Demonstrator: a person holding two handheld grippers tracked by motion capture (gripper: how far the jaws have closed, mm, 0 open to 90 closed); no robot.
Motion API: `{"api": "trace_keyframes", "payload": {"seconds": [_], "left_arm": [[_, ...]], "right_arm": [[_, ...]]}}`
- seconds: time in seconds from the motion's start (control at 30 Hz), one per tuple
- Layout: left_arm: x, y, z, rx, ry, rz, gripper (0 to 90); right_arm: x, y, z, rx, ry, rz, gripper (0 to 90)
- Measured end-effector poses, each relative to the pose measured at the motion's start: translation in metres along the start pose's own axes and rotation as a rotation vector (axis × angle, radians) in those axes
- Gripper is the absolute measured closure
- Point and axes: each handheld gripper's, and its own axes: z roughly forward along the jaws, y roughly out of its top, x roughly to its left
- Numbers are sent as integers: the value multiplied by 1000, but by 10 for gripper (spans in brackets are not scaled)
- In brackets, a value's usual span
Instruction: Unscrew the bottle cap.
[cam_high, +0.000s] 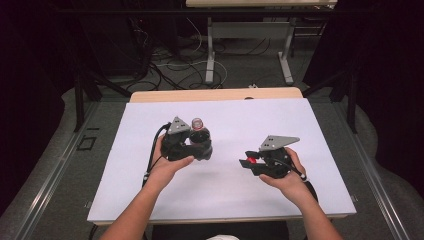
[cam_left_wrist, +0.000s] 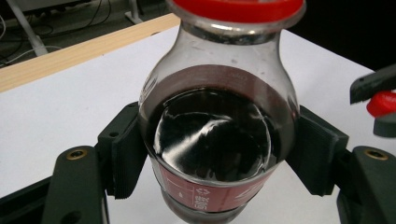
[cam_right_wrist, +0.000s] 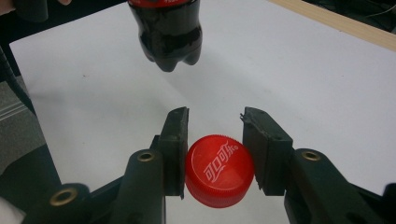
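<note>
A small cola bottle (cam_high: 199, 136) with dark drink and a red neck ring is held off the white table, its cap removed. My left gripper (cam_high: 196, 150) is shut on the bottle's body; in the left gripper view the bottle (cam_left_wrist: 215, 135) sits squeezed between both pads. A red bottle cap (cam_right_wrist: 219, 170) with white lettering is pinched between the jaws of my right gripper (cam_right_wrist: 215, 154). In the high view the right gripper (cam_high: 248, 162) hovers right of the bottle, the cap (cam_high: 252, 160) a red spot at its tip. The bottle's base (cam_right_wrist: 166, 35) hangs ahead in the right gripper view.
A white sheet (cam_high: 225, 190) covers the tabletop, with a wooden edge (cam_high: 215, 95) showing at the far side. Beyond stand table legs (cam_high: 210, 55) and loose cables on the floor. Dark curtains flank both sides.
</note>
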Motion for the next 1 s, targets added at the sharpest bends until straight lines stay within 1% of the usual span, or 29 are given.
{"api": "trace_keyframes", "payload": {"seconds": [0.1,0.13,0.2,0.23,0.27,0.33,0.37,0.4,0.5,0.57,0.6,0.63,0.7,0.73,0.77,0.8,0.83,0.87,0.93,1.0], "left_arm": [[0,5,6,-12,0,-3,297],[0,7,8,-8,-1,-4,297],[0,11,12,-6,-1,-2,297],[0,12,14,-13,2,-7,297],[0,14,16,-7,-5,-5,297],[0,16,21,-17,-9,-14,297],[1,18,23,-21,-10,-12,297],[1,19,24,-16,-10,-14,297],[2,24,30,-23,-4,-18,297],[3,26,33,-8,-1,-20,297],[4,27,36,-15,8,-26,297],[5,28,39,-21,3,-38,297],[8,30,43,-11,2,-55,298],[10,31,46,-16,3,-64,297],[12,32,48,-12,-5,-80,297],[15,32,50,-18,-3,-83,298],[16,33,53,-14,-2,-89,298],[17,33,55,-20,8,-88,298],[21,34,60,-12,22,-85,298],[25,33,66,-7,38,-99,298]], "right_arm": [[0,-2,-1,19,0,6,612],[0,-3,0,7,-1,8,613],[0,-3,0,9,0,9,613],[0,-4,0,9,-2,12,612],[0,-4,0,10,-3,14,613],[1,-4,0,11,-3,15,613],[0,-5,0,10,-5,14,613],[0,-5,0,5,-2,16,613],[-1,-5,-1,6,-2,19,613],[-2,-6,0,11,2,14,613],[-1,-6,0,7,-1,17,613],[-1,-7,0,5,-3,21,612],[-1,-7,1,6,-3,21,613],[-1,-7,0,6,-5,24,613],[-2,-7,0,5,-7,22,613],[-2,-7,0,4,-5,25,613],[-2,-8,0,3,-6,26,613],[-3,-8,0,2,-7,29,613],[-3,-9,0,2,-8,31,613],[-5,-9,1,-1,-10,25,613]]}}
